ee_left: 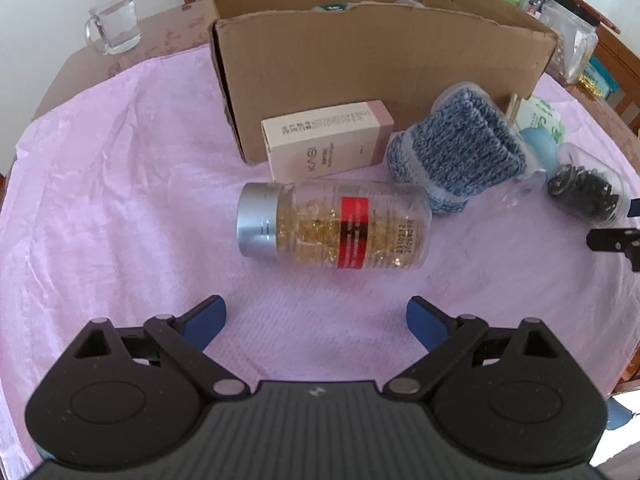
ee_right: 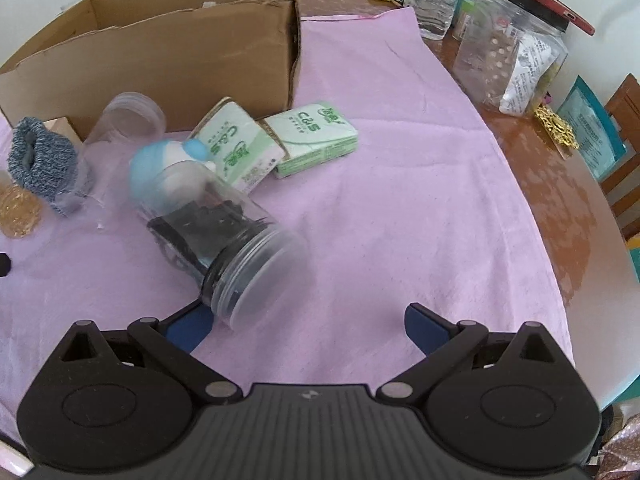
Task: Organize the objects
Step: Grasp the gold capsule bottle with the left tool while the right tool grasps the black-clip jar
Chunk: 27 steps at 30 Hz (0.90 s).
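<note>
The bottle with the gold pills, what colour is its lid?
Silver. The bottle's lid shows best in the left wrist view.

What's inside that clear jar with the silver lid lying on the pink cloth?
The clear jar with the silver lid holds golden capsules. Its red-and-black label covers some of them.

"KASI" on the pink-and-cream carton (ee_left: 326,140); "C&S" on both green tissue packs (ee_right: 316,134).

place: a home dining area
counter: round wooden counter (ee_right: 560,168) under a pink cloth (ee_right: 400,200)
seating: wooden chairs (ee_right: 624,136) at the rim
household clutter: glass mug (ee_left: 114,26), water bottle (ee_right: 436,4), storage jar (ee_right: 520,60), cardboard box (ee_left: 360,72), tissue packs (ee_right: 312,136)
walls: plain white
</note>
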Tool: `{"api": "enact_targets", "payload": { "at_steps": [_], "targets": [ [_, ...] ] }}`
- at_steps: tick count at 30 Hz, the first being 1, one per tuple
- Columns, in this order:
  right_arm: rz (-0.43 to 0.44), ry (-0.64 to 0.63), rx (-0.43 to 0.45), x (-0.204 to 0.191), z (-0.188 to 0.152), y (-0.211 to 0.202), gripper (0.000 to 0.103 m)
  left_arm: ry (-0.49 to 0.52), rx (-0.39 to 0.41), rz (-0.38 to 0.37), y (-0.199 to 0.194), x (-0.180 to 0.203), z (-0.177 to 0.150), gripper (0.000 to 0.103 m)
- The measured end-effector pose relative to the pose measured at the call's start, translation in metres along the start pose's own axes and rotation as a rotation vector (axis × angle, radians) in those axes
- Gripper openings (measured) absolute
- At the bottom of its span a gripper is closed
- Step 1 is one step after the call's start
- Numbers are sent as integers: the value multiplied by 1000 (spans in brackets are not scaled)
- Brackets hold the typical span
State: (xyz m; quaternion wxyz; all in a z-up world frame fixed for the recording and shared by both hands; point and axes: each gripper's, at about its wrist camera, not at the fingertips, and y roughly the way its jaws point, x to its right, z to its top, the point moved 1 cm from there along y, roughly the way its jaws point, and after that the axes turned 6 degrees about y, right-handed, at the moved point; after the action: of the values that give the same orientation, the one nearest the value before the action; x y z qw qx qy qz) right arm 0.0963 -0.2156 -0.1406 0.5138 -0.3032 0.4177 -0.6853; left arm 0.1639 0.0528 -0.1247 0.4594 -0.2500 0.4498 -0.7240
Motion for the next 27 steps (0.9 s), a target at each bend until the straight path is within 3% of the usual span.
{"api": "enact_targets", "payload": {
  "at_steps": [10, 20, 23, 27],
  "targets": [
    [140, 24, 16, -43, 7, -11, 103, 20, 8, -11, 6, -2, 5, 102],
    [38, 217, 57, -38, 29, -1, 103, 33, 16, -18, 7, -4, 7, 102],
    [-30, 215, 67, -32, 26, -2, 103, 37, 19, -20, 8, -4, 7, 102],
    [-56, 208, 23, -18, 15, 4, 103, 38, 23, -20, 9, -5, 9, 102]
  ]
}}
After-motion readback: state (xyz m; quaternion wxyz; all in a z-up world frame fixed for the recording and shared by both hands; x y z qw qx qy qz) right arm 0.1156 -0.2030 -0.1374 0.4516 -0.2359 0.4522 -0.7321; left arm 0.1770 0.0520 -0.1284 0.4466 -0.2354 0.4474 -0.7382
